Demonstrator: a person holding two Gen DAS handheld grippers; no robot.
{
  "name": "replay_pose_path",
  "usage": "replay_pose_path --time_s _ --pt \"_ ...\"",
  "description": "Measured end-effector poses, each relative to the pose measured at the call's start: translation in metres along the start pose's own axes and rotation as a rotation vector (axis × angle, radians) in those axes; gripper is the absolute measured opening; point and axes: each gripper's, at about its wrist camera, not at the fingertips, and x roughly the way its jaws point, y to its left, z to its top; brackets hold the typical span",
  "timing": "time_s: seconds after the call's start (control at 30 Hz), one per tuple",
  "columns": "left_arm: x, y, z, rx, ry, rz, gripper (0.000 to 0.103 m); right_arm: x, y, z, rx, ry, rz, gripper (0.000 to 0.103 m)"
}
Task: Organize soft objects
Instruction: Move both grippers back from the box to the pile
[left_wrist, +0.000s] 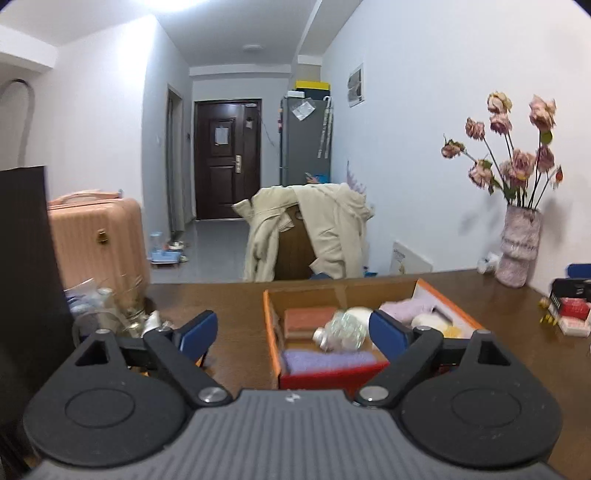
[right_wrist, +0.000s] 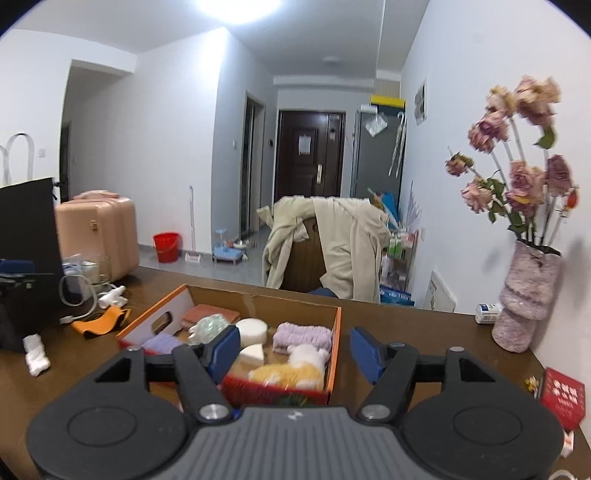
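An orange cardboard box (left_wrist: 271, 325) sits on the brown table and also shows in the right wrist view (right_wrist: 334, 343). It holds a purple towel (left_wrist: 325, 360), a brown cloth (left_wrist: 308, 321), a shiny clear bundle (left_wrist: 341, 330), a lilac towel (right_wrist: 303, 336), a white round sponge (right_wrist: 252, 329), a white wedge sponge (right_wrist: 252, 355) and a yellow-white plush (right_wrist: 291, 369). My left gripper (left_wrist: 293, 334) is open and empty above the box's near end. My right gripper (right_wrist: 293, 350) is open and empty over the box's near right corner.
A vase of dried roses (right_wrist: 526, 295) stands at the table's right by the wall. A white rolled cloth (right_wrist: 36, 355), an orange strap (right_wrist: 99, 321), cables and jars (left_wrist: 107, 314) lie left. A red box (right_wrist: 563, 397) lies right. A chair with a beige coat (left_wrist: 314, 229) stands behind.
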Motion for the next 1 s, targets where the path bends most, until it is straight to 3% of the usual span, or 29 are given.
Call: replay_pose_path --time_s 0.13,0.3,0.43,0.53,0.73,1.0 --pt "-0.044 -0.008 -0.031 -0.006 -0.013 -0.036 0.092 -0.052 0.016 -0.040 -0.019 -0.049 0.014 0.074" --pt "-0.100 -0.020 -0.069 -0.021 -0.076 -0.072 0.101 -0.105 0.037 -0.087 -0.091 -0.112 0.005 0.082" --pt "-0.122 -0.026 -0.100 -0.025 -0.036 -0.111 0.101 -0.137 0.044 -0.117 -0.052 -0.106 0.002 0.088" --pt "-0.123 -0.028 -0.107 0.011 -0.026 -0.119 0.101 -0.144 0.047 -0.130 -0.007 -0.084 0.026 0.088" --pt "-0.111 -0.030 -0.104 -0.013 -0.023 -0.117 0.101 -0.137 0.054 -0.133 0.001 -0.074 0.042 0.088" --pt "-0.076 -0.039 -0.113 -0.014 0.072 -0.155 0.101 -0.106 0.048 -0.143 0.047 -0.004 0.070 0.087"
